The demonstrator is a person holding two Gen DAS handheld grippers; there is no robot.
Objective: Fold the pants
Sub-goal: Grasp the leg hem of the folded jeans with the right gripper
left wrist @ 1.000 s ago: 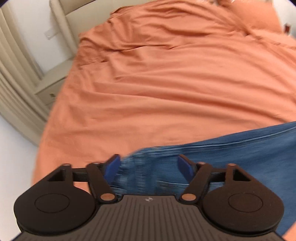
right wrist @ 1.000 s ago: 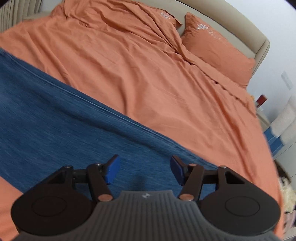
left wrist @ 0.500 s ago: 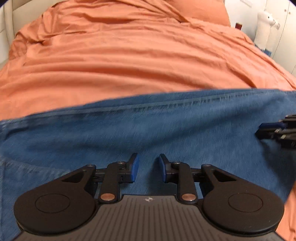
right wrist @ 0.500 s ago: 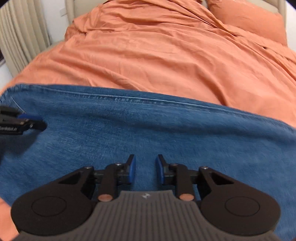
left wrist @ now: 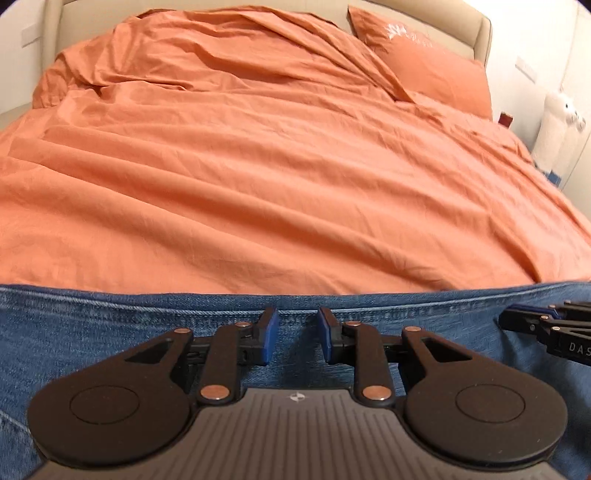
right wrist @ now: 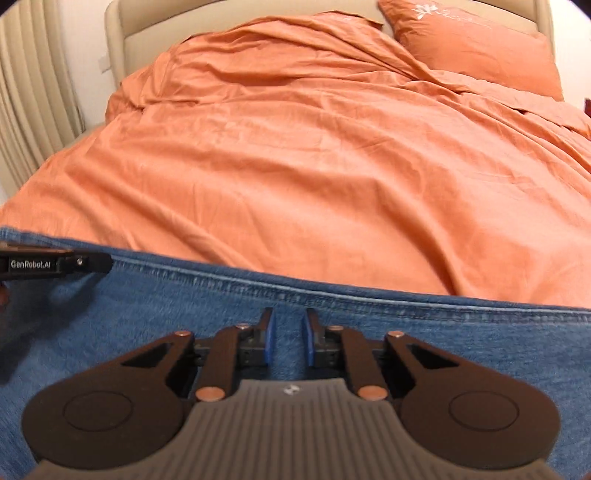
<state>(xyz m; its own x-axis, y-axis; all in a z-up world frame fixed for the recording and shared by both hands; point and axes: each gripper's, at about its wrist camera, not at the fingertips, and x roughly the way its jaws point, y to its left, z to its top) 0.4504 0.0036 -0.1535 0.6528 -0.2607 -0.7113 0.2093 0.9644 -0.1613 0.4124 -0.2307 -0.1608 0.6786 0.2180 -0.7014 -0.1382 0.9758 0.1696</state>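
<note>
Narrowing since a second ago, your left tongs [left wrist: 295,339] now stand partly open over the jeans [left wrist: 110,332] along the bed's [left wrist: 258,166] near edge, pads not pressing denim. Your right tongs [right wrist: 287,338] have just been closing, a slim gap left, nothing gripped. You look set to pinch the seam for a fold.

Bed [left wrist: 480,33], rumpled orange duvet [left wrist: 258,177]; pillow [left wrist: 424,70] at headboard; jeans [left wrist: 92,332] flat along near edge.
</note>
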